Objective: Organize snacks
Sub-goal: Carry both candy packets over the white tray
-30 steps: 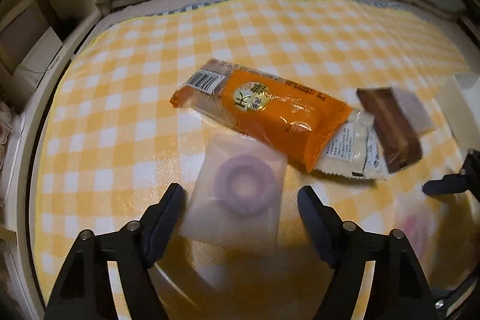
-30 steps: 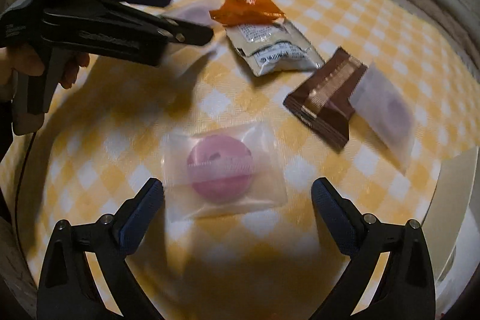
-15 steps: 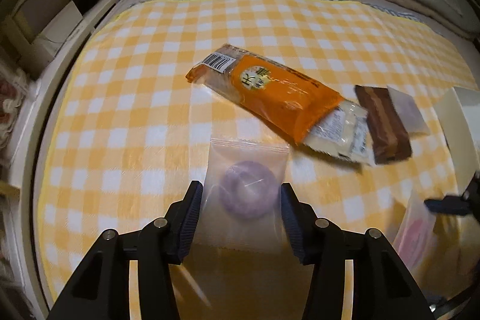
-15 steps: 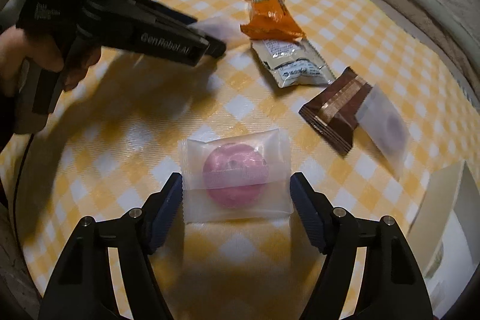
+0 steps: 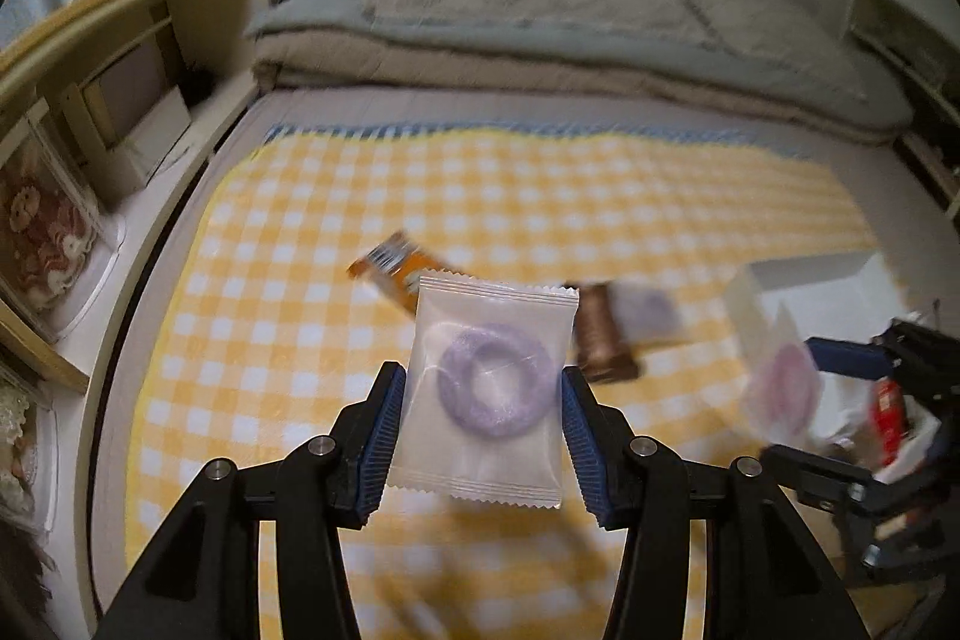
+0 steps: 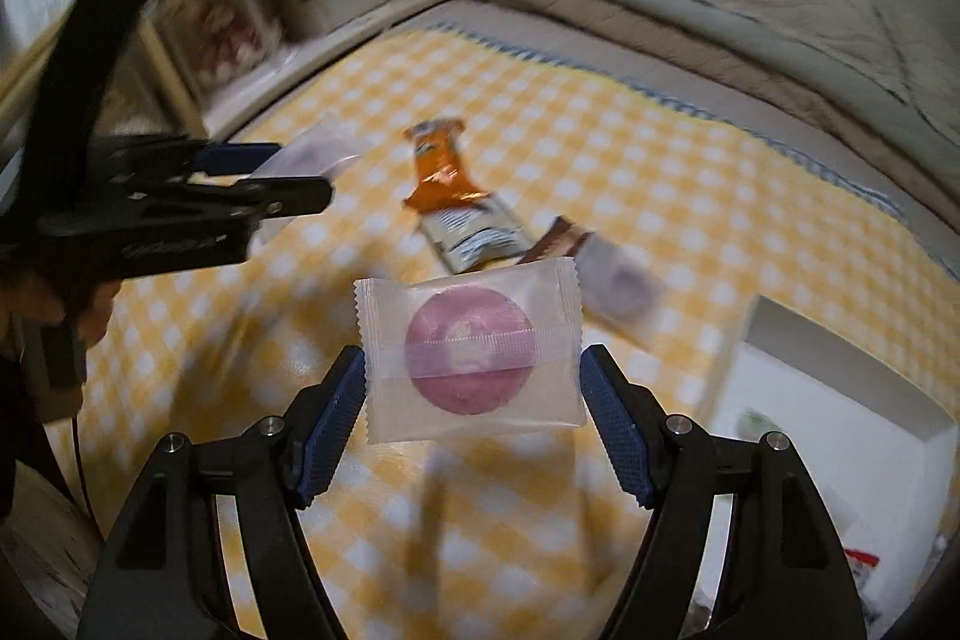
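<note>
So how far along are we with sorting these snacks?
Done: a few packets seem to lie in the white box. In hand: left gripper holds the purple ring packet, right gripper the pink disc packet. Left on the checked cloth: orange packet, white packet, brown packet, another purple packet.

The left gripper (image 5: 483, 439) is held above the surface, angled steeply downward, its blue-padded jaws pressed against the sides of a clear packet (image 5: 489, 391). The right gripper (image 6: 474, 421) is posed alike, clamped on another clear packet (image 6: 471, 349). A hand (image 6: 78, 304) is seen gripping the left tool's handle.
</note>
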`<state>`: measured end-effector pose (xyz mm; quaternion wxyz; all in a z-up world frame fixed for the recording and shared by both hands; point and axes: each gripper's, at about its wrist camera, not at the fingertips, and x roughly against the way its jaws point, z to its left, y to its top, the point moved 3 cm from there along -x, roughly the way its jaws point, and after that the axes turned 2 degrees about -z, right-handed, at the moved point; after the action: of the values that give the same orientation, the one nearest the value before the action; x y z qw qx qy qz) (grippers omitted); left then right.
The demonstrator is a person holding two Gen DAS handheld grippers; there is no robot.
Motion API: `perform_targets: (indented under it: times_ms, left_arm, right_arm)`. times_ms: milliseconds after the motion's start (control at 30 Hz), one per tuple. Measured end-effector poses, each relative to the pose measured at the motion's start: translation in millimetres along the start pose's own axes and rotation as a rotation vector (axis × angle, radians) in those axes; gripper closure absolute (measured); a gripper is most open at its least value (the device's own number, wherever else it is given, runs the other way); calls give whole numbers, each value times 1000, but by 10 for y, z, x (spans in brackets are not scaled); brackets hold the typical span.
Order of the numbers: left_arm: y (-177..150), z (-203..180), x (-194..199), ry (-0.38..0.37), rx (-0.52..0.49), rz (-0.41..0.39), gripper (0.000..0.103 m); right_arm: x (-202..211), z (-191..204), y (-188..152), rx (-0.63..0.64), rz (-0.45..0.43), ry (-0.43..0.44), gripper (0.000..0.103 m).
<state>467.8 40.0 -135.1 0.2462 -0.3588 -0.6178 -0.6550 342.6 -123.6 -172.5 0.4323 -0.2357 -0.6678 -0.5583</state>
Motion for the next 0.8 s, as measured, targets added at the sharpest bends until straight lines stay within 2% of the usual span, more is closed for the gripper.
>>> perform_targets:
  times_ms: [100, 333, 800]
  left_arm:
    - [17, -197, 173, -40, 12, -36, 53]
    - [-3, -532, 509, -97, 14, -67, 53]
    - [187, -1796, -96, -182, -76, -19, 53]
  right_arm:
    - [178, -120, -11, -30, -29, -24, 29]
    - [547, -494, -150, -105, -59, -89, 29]
    - [1160, -1550, -650, -278, -95, -256, 28]
